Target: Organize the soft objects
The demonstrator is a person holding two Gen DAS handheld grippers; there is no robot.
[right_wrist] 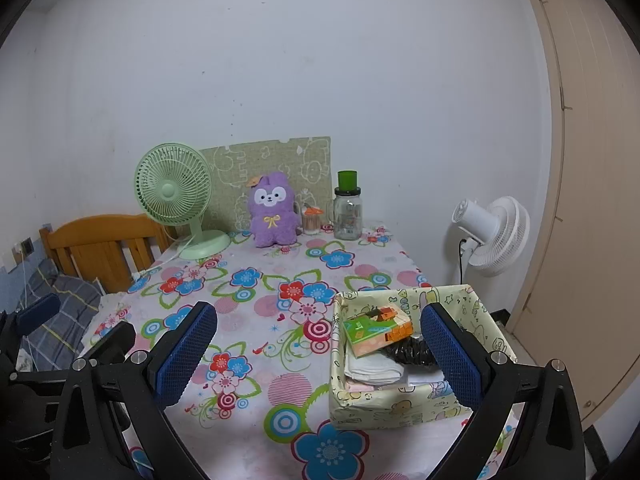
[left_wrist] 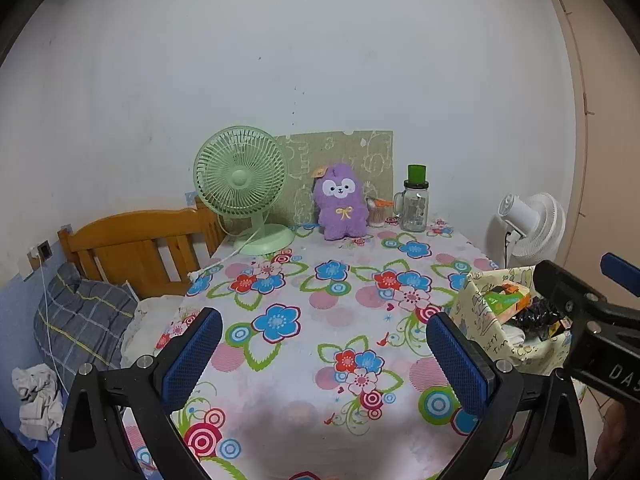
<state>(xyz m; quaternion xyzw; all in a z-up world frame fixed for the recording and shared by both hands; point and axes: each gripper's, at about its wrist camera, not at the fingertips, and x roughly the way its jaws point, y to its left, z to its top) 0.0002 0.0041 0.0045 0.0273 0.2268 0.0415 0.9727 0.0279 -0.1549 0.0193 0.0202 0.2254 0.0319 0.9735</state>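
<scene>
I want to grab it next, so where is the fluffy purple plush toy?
The fluffy purple plush toy sits upright at the table's far edge in both views, between the green desk fan and the clear glass jar.

Back of the table, against the wall

Green desk fan [right_wrist: 173,192] stood left; glass jar [right_wrist: 347,216] with green lid right; white fan [right_wrist: 494,236] off-table.

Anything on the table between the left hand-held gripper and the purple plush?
Nothing: the left wrist view shows only bare floral tablecloth between the left hand-held gripper and the purple plush.
</scene>
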